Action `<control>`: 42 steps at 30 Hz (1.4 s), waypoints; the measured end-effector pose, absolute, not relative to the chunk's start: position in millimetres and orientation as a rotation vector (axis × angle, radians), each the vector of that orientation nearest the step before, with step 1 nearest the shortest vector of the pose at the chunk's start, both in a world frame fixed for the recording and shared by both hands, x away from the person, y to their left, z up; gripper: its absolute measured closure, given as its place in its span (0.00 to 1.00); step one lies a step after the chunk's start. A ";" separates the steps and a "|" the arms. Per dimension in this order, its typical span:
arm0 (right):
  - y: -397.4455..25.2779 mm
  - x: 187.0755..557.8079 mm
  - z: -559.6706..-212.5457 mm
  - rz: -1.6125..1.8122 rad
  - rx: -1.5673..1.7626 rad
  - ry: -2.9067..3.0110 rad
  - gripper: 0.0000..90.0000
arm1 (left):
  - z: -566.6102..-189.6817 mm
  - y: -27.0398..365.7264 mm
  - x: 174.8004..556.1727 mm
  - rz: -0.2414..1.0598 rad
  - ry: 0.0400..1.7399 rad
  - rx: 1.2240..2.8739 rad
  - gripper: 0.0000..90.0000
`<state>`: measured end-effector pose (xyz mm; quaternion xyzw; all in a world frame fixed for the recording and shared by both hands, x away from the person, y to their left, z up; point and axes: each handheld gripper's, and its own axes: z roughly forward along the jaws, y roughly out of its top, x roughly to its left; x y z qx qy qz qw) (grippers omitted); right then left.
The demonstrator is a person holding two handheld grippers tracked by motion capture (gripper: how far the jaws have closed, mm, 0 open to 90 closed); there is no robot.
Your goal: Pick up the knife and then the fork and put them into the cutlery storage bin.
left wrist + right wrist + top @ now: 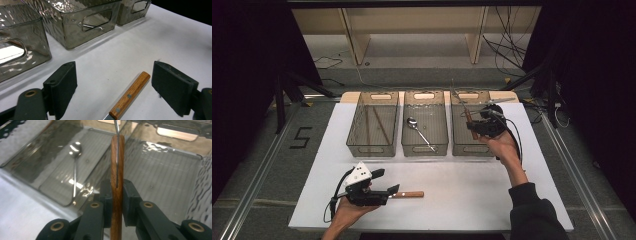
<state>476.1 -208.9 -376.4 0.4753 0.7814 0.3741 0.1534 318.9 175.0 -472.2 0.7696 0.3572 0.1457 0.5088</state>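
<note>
My left gripper (387,181) rests open on the white table (462,200) near its front left. Between its fingers lies a wood-handled knife (408,194), handle pointing right. In the left gripper view the handle (131,93) sits between the two pads of the gripper (113,66), touching neither. My right gripper (472,126) hovers over the right clear bin (469,150), shut on a wood-handled utensil (468,116) whose metal part points up and back. Seen from the right gripper view, that gripper (117,183) clamps the wooden handle (117,157) upright; the utensil's working end is cut off at the top.
Three clear bins stand in a row at the back. The left bin (369,150) holds long thin sticks, and the middle bin (424,149) holds a metal spoon (419,131), also seen from the right gripper (75,157). Bare table stretches between bins and front edge.
</note>
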 end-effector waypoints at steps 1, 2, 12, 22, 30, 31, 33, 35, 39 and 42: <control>-208.9 479.1 -376.5 1.065 1.375 2.234 0.90 | -472.5 175.1 318.8 0.353 0.860 1.860 0.22; -208.8 482.1 -376.8 1.057 1.389 2.227 0.90 | -472.8 175.2 318.8 0.353 0.860 1.867 0.22; -208.2 505.1 -385.3 0.990 1.514 2.195 0.90 | -474.5 175.1 317.6 0.367 0.857 1.878 0.21; -208.0 514.0 -395.6 0.952 1.591 2.194 0.90 | -475.2 174.0 316.9 0.374 0.861 1.874 0.21; -205.6 514.2 -400.7 0.939 1.623 2.196 0.90 | -475.6 175.5 317.6 0.374 0.863 1.881 0.21; -205.0 513.9 -401.1 0.935 1.627 2.199 0.90 | -475.4 175.5 317.5 0.373 0.861 1.882 0.21; -204.3 513.8 -402.7 0.930 1.631 2.210 0.90 | -475.7 175.4 317.6 0.371 0.861 1.880 0.21; -203.2 513.8 -404.7 0.926 1.629 2.215 0.90 | -475.8 175.1 317.5 0.370 0.857 1.882 0.21; -201.4 513.5 -408.5 0.913 1.641 2.227 0.90 | -476.0 175.4 317.9 0.370 0.857 1.891 0.21; -202.0 513.3 -411.7 0.897 1.649 2.226 0.90 | -476.0 175.6 317.9 0.368 0.860 1.886 0.21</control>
